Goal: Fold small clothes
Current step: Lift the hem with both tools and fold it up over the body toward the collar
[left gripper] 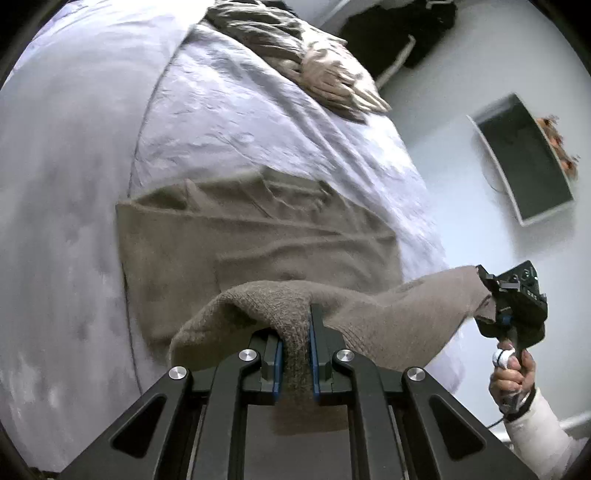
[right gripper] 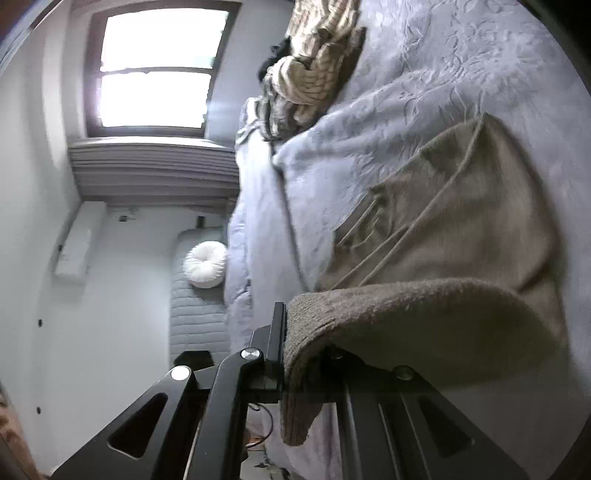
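A brown knit garment [left gripper: 258, 229] lies spread on the pale lilac bedspread [left gripper: 240, 122]. Its near edge is lifted off the bed and stretched between both grippers. My left gripper [left gripper: 297, 332] is shut on the ribbed hem, which drapes over and between its blue pads. At the right of the left wrist view, my right gripper [left gripper: 491, 291] grips the other corner, held by a person's hand [left gripper: 511, 376] in a white sleeve. In the right wrist view the garment [right gripper: 461, 221] lies ahead, and its raised hem covers one finger of my right gripper [right gripper: 295, 332].
A heap of striped clothes [left gripper: 325, 74] [right gripper: 314, 66] sits at the far end of the bed. Beside the bed are a dark tray [left gripper: 528, 158] and dark items [left gripper: 399, 33] on the pale floor. A window [right gripper: 155, 66], a radiator [right gripper: 155, 173] and a white round cushion [right gripper: 205, 264] lie beyond.
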